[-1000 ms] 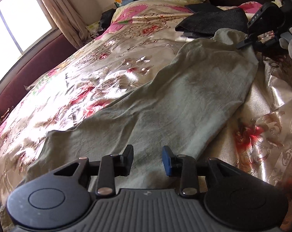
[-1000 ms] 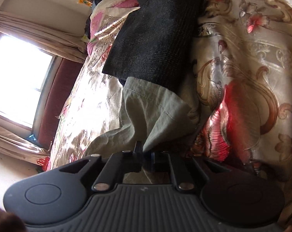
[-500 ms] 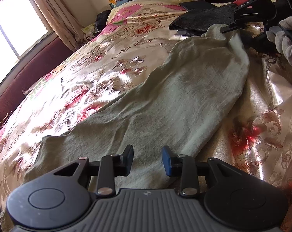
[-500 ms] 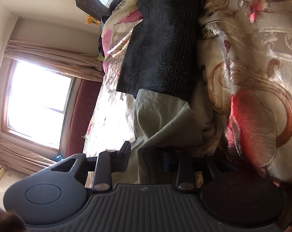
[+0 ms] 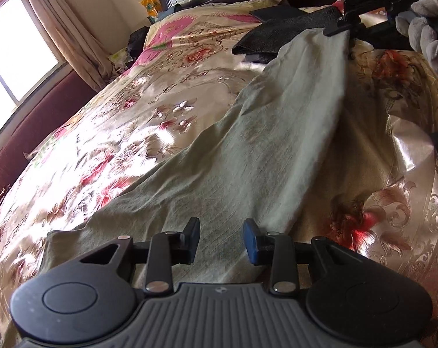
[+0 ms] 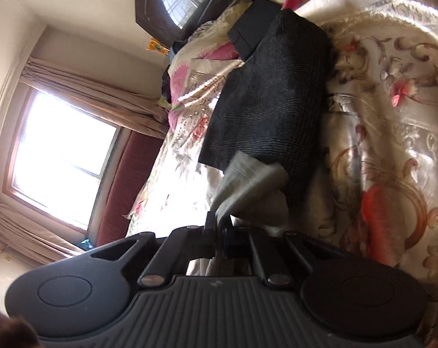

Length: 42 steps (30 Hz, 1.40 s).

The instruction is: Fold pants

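The green pants [image 5: 224,156] lie stretched out on the flowery bedspread [image 5: 126,133], and their long way runs from the left gripper [image 5: 220,242] up to the right gripper [image 6: 219,236] at the far end. The right gripper is shut tight on the far end of the pants, and that end is lifted a little off the bed. The left gripper hangs right over the near end, its jaws partly open with nothing between them, so it is the one closest to that end. A pile of dark folded clothes [image 6: 271,104] sits just past the far end, touching or almost touching it, so there is little room that way. The bedspread toward the window [image 5: 13,52] is bare, and that looks like the best side to fold on.
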{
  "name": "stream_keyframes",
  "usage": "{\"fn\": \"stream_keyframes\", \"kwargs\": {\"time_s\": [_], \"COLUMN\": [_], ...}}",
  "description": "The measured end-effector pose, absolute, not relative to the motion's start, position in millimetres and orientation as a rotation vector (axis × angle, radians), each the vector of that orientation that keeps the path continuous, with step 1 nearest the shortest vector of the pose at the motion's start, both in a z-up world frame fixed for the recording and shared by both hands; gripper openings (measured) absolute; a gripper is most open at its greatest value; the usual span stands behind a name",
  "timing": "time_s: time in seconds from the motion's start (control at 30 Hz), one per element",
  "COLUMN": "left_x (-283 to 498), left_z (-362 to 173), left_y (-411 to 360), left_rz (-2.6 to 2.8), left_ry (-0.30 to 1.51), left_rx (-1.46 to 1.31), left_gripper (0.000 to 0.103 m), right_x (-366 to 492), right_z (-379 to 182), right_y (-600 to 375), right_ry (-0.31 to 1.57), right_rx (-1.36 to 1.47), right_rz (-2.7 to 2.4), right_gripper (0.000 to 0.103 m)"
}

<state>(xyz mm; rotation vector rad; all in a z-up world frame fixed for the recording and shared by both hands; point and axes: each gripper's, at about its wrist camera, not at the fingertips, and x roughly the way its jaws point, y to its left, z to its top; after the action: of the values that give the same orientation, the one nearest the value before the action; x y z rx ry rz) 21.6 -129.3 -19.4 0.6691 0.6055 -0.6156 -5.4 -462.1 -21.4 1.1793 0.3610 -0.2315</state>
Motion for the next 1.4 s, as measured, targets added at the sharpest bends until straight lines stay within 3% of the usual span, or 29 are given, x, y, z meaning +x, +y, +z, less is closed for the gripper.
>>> {"fn": "stream_keyframes", "kwargs": {"time_s": [0.3, 0.5, 0.8, 0.87, 0.93, 1.13, 1.3, 1.4], "left_x": [21, 22, 28, 26, 24, 20, 15, 13], "left_z": [-19, -20, -19, -19, -18, -16, -25, -22], "left_y": [-118, -120, -123, -124, -124, -128, -138, -134], "left_rz": [-0.613, -0.611, -0.604, -0.605, -0.607, -0.62, -0.618, -0.633], "left_ry": [0.616, 0.618, 0.633, 0.63, 0.626, 0.599, 0.588, 0.584], "left_rx": [0.653, 0.656, 0.66, 0.67, 0.677, 0.691, 0.72, 0.72], "left_gripper": [0.05, 0.05, 0.05, 0.05, 0.05, 0.05, 0.05, 0.051], "right_x": [36, 38, 42, 53, 56, 34, 37, 30], "right_z": [-26, -42, -24, -29, -23, 27, -8, -22], "right_y": [-458, -458, -463, -467, -463, -456, -454, -451], "right_ry": [0.495, 0.536, 0.495, 0.522, 0.529, 0.358, 0.525, 0.527], "right_rx": [1.119, 1.151, 1.082, 1.115, 1.075, 0.965, 0.957, 0.989], "right_rz": [-0.246, -0.263, -0.245, -0.233, -0.232, -0.164, -0.266, -0.294], "right_gripper": [0.011, 0.031, 0.034, 0.032, 0.005, 0.004, 0.004, 0.004]}}
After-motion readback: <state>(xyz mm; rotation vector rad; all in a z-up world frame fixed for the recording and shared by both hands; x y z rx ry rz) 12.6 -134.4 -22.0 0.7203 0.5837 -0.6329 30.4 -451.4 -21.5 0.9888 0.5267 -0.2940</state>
